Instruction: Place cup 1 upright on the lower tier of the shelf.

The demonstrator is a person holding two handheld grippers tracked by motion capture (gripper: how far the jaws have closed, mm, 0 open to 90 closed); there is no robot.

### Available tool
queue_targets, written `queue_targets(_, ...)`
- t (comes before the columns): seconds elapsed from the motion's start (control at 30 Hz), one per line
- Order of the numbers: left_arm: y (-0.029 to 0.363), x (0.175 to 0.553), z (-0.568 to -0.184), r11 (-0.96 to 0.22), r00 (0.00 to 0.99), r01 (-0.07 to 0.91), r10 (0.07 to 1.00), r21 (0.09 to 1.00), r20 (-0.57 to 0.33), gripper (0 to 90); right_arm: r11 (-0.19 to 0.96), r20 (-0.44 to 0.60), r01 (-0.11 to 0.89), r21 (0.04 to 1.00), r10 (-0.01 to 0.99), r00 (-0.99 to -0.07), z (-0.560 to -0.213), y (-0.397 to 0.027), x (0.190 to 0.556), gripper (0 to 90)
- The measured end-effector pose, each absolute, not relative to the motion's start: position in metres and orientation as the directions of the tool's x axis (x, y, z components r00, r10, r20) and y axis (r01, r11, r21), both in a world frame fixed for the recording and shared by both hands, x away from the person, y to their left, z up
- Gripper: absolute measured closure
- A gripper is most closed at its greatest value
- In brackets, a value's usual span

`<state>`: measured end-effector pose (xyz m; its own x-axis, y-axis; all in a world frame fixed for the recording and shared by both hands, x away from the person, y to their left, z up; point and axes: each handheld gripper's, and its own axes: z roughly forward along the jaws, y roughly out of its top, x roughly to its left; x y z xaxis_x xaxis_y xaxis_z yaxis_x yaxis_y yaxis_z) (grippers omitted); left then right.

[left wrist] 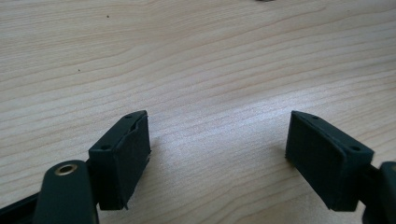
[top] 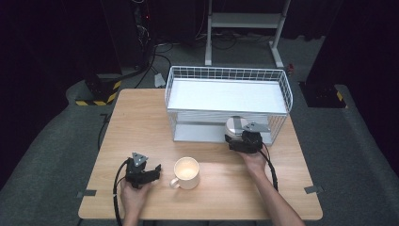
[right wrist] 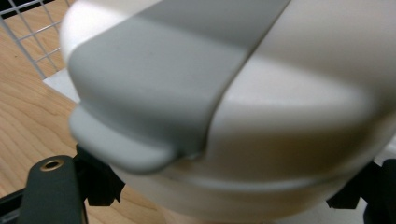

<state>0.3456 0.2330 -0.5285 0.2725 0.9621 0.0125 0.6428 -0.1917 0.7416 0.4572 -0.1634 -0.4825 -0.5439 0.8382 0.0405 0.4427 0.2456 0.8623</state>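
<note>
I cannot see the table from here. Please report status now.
Right gripper shut on white lidded container, at wire rack front. Left gripper open, empty, low over table. Mug stands between hands, untouched.

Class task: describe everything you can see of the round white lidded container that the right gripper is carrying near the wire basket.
The container is round and white, smooth, plastic-looking, with a domed lid crossed by a broad grey strap ending in a protruding tab. A seam runs round it below the lid. The right gripper is shut on it, one jaw on each side. It sits at the front right of the white wire basket; whether it rests on anything cannot be told.
</note>
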Motion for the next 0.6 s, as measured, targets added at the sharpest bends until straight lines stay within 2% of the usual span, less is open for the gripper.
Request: queue_targets(0.6, 0.2329, 0.3456, -0.5285, -0.192, 0.272, 0.643, 0.962, 0.742, 0.013, 22.1, 0.234, 0.036, 0.436, 0.869, 0.848, -0.528, -0.4889, -0.1695, 0.4669, 18.8)
